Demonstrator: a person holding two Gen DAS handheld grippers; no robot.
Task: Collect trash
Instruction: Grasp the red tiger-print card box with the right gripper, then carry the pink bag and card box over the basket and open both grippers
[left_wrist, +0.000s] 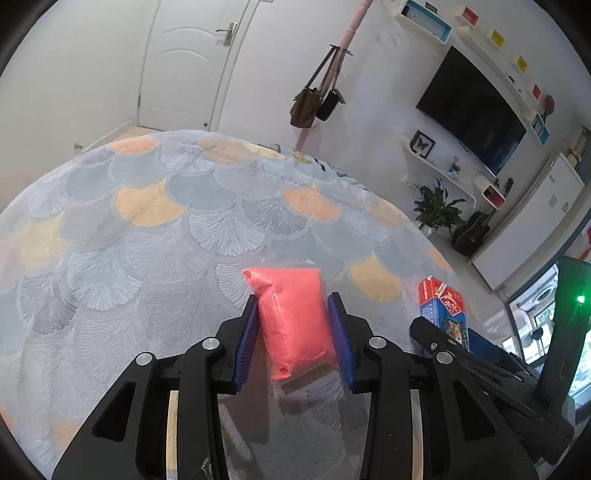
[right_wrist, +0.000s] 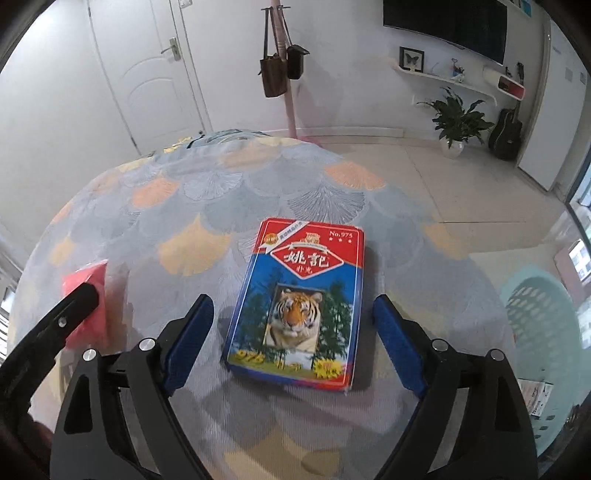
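A soft pink plastic packet (left_wrist: 291, 314) sits between the blue pads of my left gripper (left_wrist: 293, 299), which is shut on its sides just over the patterned tablecloth (left_wrist: 147, 240). The same packet (right_wrist: 86, 280) shows at the left edge of the right wrist view, partly behind a left finger (right_wrist: 74, 306). A red and blue playing-card box with a tiger picture (right_wrist: 295, 302) lies flat on the cloth. My right gripper (right_wrist: 292, 299) stands open around it, with a clear gap between each pad and the box. In the left wrist view the box (left_wrist: 443, 306) lies to the right of the packet.
The round table's edge (right_wrist: 461, 258) drops to a tiled floor on the right. A teal mesh basket (right_wrist: 535, 314) stands on the floor beyond that edge. Farther off are a potted plant (right_wrist: 454, 118), a pink coat stand with bags (right_wrist: 284, 66) and a white door (right_wrist: 147, 85).
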